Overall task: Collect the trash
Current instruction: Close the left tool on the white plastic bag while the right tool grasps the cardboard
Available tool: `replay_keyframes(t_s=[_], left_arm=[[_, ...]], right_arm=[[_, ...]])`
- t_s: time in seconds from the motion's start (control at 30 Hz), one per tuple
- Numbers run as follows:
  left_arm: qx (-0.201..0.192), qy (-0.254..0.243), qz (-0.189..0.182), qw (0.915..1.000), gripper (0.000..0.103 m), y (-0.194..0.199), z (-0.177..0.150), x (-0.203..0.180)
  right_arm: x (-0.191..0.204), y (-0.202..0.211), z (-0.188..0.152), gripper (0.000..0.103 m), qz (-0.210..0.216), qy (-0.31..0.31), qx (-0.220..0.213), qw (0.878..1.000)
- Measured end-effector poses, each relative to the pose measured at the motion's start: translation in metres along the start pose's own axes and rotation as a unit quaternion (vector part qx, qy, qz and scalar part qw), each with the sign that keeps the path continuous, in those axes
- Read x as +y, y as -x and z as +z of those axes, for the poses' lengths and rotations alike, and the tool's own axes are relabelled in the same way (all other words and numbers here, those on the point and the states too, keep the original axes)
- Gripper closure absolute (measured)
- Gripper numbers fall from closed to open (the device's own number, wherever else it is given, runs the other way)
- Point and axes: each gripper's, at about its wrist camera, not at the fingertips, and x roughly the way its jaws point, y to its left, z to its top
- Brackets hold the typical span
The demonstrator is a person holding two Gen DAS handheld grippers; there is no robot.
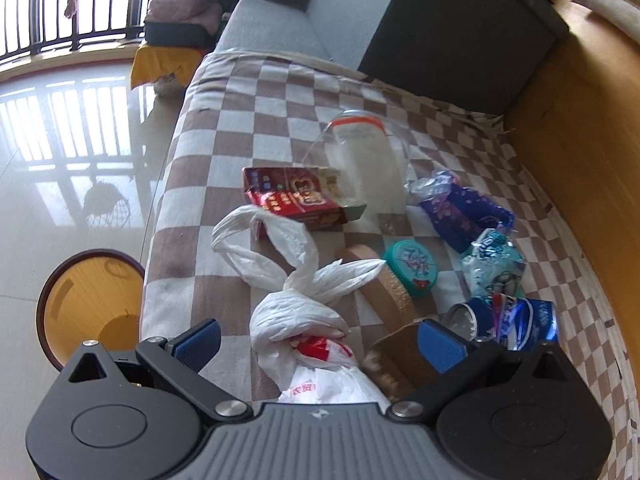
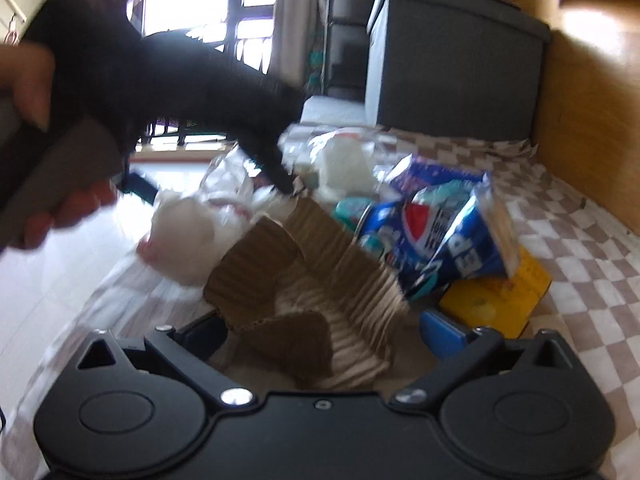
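Trash lies on a checkered cloth. In the left wrist view my left gripper is open, its blue pads either side of a knotted white plastic bag. Beyond lie a red carton, a clear zip bag, a teal lid, a purple wrapper, a crushed Pepsi can and brown cardboard. In the right wrist view my right gripper is open around torn corrugated cardboard. The Pepsi can and a yellow box lie just beyond.
A wooden wall bounds the cloth on the right, with a dark grey box at the back. A round yellow bin stands on the shiny floor at left. The left hand and its gripper cross the right wrist view's upper left.
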Motion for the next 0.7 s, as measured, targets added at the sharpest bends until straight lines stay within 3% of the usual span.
replay_keyframes(t_s=[0.1,0.2,0.37,0.43,0.5,0.7], left_arm=[[0.013,0.004,0.017,0.9998,0.0,-0.007,-0.005,0.002],[0.013,0.012,0.02,0.9996,0.003,-0.01,-0.01,0.005],[-0.005,0.011,0.011,0.9999,0.023,-0.009,-0.009,0.005],[-0.008,0.007,-0.004,0.9999,0.039,-0.009,-0.008,0.004],[-0.008,0.004,-0.018,0.9998,0.049,-0.01,-0.008,0.002],[-0.02,-0.02,-0.024,0.9993,0.052,0.004,-0.012,-0.003]], right_arm=[[0.003,0.002,0.001,0.006,-0.001,0.006,-0.021,1.0],[0.007,0.0,-0.002,0.016,0.007,0.015,-0.011,1.0],[0.004,0.005,-0.001,0.035,0.014,0.0,-0.015,1.0],[0.001,0.004,0.001,0.042,0.014,-0.012,-0.012,1.0],[-0.002,0.005,0.001,0.046,0.022,-0.026,-0.009,0.999],[-0.008,0.006,0.002,0.053,0.03,-0.054,-0.005,0.998]])
